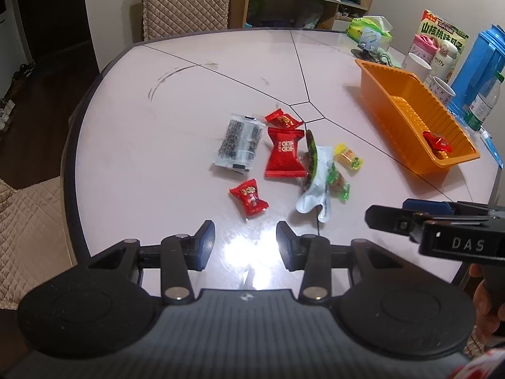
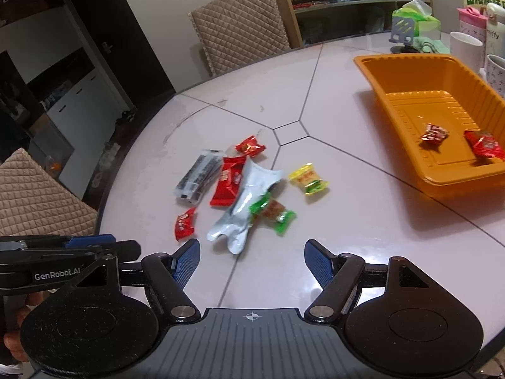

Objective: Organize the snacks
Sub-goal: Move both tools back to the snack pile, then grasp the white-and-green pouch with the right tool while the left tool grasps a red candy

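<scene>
Several wrapped snacks lie in a loose heap mid-table: a black-and-clear packet (image 1: 239,142), a large red packet (image 1: 285,153), a small red candy (image 1: 248,197), another red candy (image 1: 282,120), a yellow candy (image 1: 348,157), a green-ended candy (image 1: 339,183) and a silver pouch (image 1: 314,186). An orange tray (image 2: 410,72) at the right holds two red candies (image 2: 434,135) (image 2: 484,148). My left gripper (image 1: 245,244) hovers open just short of the small red candy. My right gripper (image 2: 252,262) is open near the silver pouch (image 2: 243,208), nothing between its fingers.
Behind the tray stand white cups (image 1: 416,64), a blue jug (image 1: 476,66), a snack box (image 1: 443,31), a water bottle (image 1: 484,102) and a tissue pack (image 1: 371,27). Quilted chairs (image 2: 240,28) sit at the far edge and at the left. The table edge curves close on the left.
</scene>
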Demonstrator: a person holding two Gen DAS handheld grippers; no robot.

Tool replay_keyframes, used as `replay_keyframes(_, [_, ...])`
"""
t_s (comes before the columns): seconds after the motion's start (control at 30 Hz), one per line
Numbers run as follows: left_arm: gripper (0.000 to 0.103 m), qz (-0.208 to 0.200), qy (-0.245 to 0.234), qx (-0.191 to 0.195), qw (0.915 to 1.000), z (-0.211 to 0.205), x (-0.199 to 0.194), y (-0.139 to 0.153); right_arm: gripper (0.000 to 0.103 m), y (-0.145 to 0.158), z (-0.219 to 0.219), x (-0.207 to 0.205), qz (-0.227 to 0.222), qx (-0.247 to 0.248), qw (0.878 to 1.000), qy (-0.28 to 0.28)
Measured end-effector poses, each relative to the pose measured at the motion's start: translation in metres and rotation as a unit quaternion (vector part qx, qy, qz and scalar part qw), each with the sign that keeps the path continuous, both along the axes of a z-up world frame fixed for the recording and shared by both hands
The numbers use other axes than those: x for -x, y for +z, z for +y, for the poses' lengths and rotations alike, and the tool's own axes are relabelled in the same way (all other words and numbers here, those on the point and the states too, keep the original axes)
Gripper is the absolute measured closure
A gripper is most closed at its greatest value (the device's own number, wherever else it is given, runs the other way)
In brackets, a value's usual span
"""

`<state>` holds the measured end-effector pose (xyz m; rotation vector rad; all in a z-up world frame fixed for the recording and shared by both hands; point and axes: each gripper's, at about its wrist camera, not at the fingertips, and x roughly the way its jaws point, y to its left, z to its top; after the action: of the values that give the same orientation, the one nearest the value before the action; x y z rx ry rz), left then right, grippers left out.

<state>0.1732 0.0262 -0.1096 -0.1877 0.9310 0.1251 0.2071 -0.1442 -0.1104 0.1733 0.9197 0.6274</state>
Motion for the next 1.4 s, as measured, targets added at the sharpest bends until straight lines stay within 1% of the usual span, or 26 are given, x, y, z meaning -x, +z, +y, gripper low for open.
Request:
replay_keyframes(0.13, [0.064,0.000,-0.007,-0.001,1.0000,0.006,-0.007,-0.004,0.042,-0.006,0.014,-0.005,0.007,-0.004,1.000,-0.005])
replay_keyframes(0.23, [0.064,-0.002,-0.013,-0.001,0.9999,0.010,-0.013,-0.008,0.046,-0.011,0.022,-0.009,0.014,-0.009,1.000,-0.013])
replay_keyframes(0.4, [0.064,0.002,-0.018,0.000,0.9998,0.019,-0.024,-0.016,0.049,-0.020,0.035,-0.019,0.031,-0.013,0.999,-0.030])
replay_keyframes(0.63, [0.064,0.009,-0.027,-0.001,0.9996,0.029,-0.037,-0.025,0.050,-0.032,0.042,-0.032,0.063,-0.023,0.995,-0.068])
replay_keyframes(0.8, [0.064,0.014,-0.030,0.004,0.9994,0.035,-0.045,-0.030,0.051,-0.035,0.048,-0.040,0.066,-0.025,0.994,-0.082])
replay_keyframes(0.93, [0.064,0.017,-0.033,0.005,0.9993,0.039,-0.050,-0.033,0.060,-0.039,0.055,-0.045,0.068,-0.015,0.994,-0.089])
replay_keyframes(1.1, [0.064,0.020,-0.037,0.009,0.9991,0.041,-0.055,-0.035,0.067,-0.043,0.059,-0.048,0.065,-0.008,0.993,-0.101])
replay_keyframes(1.23, [0.064,0.023,-0.042,0.010,0.9988,0.040,-0.056,-0.037,0.068,-0.044,0.060,-0.052,0.063,-0.007,0.992,-0.106])
replay_keyframes(1.4, [0.064,0.022,-0.049,0.014,0.9985,0.036,-0.058,-0.037,0.068,-0.041,0.064,-0.054,0.049,0.015,0.994,-0.097])
